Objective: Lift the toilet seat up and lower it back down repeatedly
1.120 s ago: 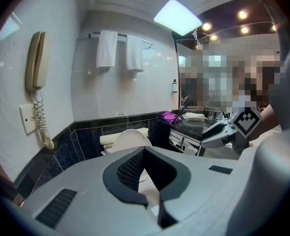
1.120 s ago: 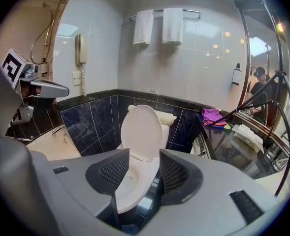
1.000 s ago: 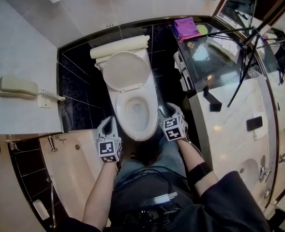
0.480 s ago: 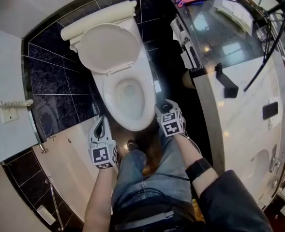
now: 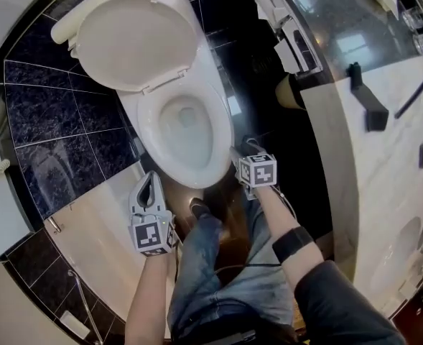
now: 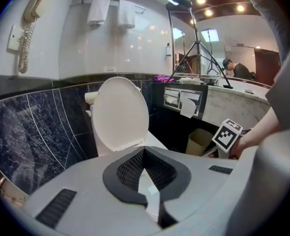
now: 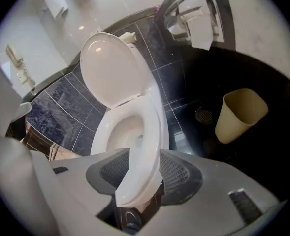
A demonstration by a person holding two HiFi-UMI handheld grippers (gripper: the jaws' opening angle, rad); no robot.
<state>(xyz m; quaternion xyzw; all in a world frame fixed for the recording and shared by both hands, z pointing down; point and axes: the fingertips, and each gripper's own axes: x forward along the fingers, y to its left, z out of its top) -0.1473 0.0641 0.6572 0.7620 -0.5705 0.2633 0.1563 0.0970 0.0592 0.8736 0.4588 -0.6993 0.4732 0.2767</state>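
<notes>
Clasping seat rim [image 7: 147, 132], right claw [image 7: 144, 173].

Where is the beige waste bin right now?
In the right gripper view the beige waste bin stands on the black tiled floor, right of the toilet and apart from it.

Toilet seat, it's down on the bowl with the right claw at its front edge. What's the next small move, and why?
Probably raise the right claw a little, swinging the toilet seat up toward the raised lid. Its jaws look closed on the seat's front rim, and the seat lies flat on the bowl. The left claw is shut, empty, off to the side.
</notes>
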